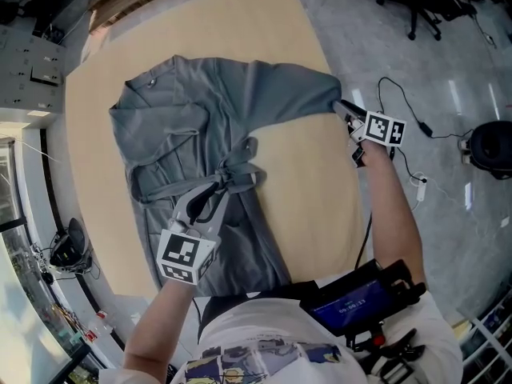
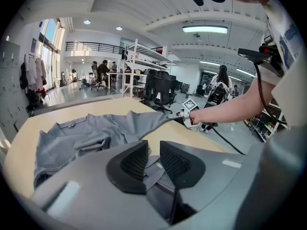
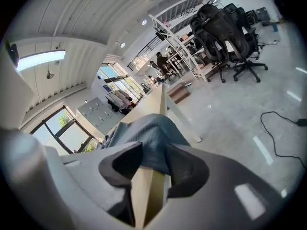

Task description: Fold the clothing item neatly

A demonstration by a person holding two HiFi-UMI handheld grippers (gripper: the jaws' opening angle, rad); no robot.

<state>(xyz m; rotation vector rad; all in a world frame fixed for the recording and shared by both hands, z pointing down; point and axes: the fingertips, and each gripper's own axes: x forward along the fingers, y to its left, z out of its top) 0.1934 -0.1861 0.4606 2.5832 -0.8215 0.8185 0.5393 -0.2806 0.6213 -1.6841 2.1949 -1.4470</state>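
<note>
**Sleeve being drawn out flat, fold proper not yet begun**

The grey garment is lying spread on the tan table, filling the ctr-left of the head view. Its collar is sitting toward the upper left and its hem is running down to the person at the bottom edge. The middle is looking rumpled.

The left gripper, at lower ctr of the head view, is pinching a bunched strip of the same grey cloth. In its own view the jaws are standing close together w/ fabric caught btwn the pads. I can't tell whether the strip is a tie or a cuff.

The right gripper is working at the table's right edge, holding the end of the sleeve, which is stretching from the body out toward the upper right. In its own view the jaws are standing fairly wide, but cloth is filling the gap and narrowing btwn the pads. I'm reading that as a grip on a thick cuff, not a release. The table edge is showing just below.

Judging by the layout, this is the flatten/arrange step. Next move is probably calling for:
- carrying the sleeve in across the body w/o dragging the rest
- the left gripper anchoring the middle meanwhile
- smoothing the ctr wrinkles before any lengthwise fold
</note>
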